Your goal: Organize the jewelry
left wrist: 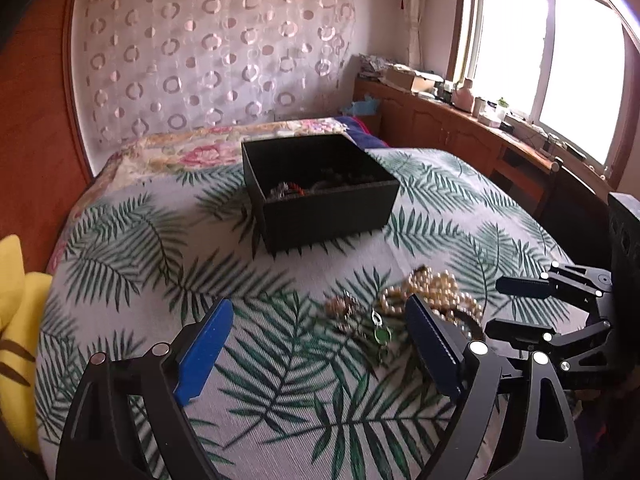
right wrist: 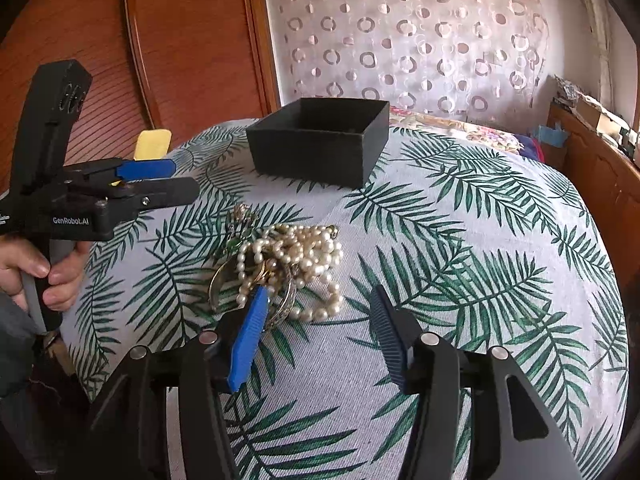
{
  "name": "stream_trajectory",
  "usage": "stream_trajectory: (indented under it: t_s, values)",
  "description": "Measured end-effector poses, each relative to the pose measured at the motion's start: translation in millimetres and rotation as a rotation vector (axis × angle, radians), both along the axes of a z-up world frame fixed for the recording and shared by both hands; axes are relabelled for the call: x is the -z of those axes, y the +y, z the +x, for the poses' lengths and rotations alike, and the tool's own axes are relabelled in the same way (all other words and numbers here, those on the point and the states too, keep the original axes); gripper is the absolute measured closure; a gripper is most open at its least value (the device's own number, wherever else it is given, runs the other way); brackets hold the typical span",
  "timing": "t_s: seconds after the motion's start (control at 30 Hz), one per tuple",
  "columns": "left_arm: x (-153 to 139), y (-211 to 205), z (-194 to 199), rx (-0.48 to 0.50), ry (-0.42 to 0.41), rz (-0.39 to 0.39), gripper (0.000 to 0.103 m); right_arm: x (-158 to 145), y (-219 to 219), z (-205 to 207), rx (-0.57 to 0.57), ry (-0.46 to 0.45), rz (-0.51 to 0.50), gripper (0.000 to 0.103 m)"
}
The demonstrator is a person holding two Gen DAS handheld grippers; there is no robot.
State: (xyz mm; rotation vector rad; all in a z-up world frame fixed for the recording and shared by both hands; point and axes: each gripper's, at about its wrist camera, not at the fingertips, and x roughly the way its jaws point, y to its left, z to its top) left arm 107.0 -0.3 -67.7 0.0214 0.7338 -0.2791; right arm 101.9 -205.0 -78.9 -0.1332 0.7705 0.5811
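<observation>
A tangle of jewelry lies on the palm-leaf bedspread point(left wrist: 280, 380): a heap of pearl strands point(left wrist: 432, 288) point(right wrist: 304, 252), a green pendant point(left wrist: 380, 334) and a small brownish piece point(left wrist: 340, 308). Behind it stands an open black box point(left wrist: 320, 200) point(right wrist: 320, 148) with some jewelry point(left wrist: 288, 190) inside. My left gripper point(left wrist: 319, 302) is open just short of the heap, its right finger beside the pearls, and nothing is gripped. My right gripper point(right wrist: 320, 292) is open too, its left fingertip over the heap's near edge. Each gripper shows in the other's view point(left wrist: 504, 308) point(right wrist: 184, 180).
A person's hand point(right wrist: 40, 272) holds the left gripper's handle. A yellow cushion point(left wrist: 16, 320) lies at the bed's left edge. A wooden wardrobe stands on the left, and a cluttered wooden cabinet point(left wrist: 460, 120) runs under the window. A floral quilt point(left wrist: 180, 152) lies behind the box.
</observation>
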Motion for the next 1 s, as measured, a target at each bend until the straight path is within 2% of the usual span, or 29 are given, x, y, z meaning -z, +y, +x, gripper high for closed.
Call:
stream_trajectory:
  t_s: [0.1,0.23,0.33,0.43,0.63,0.77,1.0]
  values:
    - [7.3,-2.4,0.9,0.003,0.02,0.007,0.02,0.1,2.3,-2.3,0.0,-0.014,-0.012,0.047]
    - [13.9,-5.4,6.9,0.015,0.052,-0.006,0.04,0.8,4.3,-5.0,-0.01,-0.028,-0.02,0.047]
    - [17.7,-8.3,13.6,0.021,0.073,-0.009,0.049,1.1,2.8,-5.1,-0.011,-0.027,-0.008,0.047]
    - [20.7,-10.6,19.6,0.028,0.088,-0.019,0.055,0.9,0.1,-4.5,-0.005,-0.022,0.008,0.047]
    - [26.2,-15.2,32.8,0.026,0.118,-0.024,0.06,0.8,0.2,-5.3,-0.01,-0.024,0.007,0.047]
    - [31.0,-14.9,36.2,0.028,0.138,-0.038,0.08,0.8,0.6,-5.4,-0.009,-0.022,0.009,0.047]
    - [31.5,-13.2,39.7,0.029,0.143,-0.048,0.081,3.0,2.0,-3.7,-0.016,-0.022,0.004,0.047]
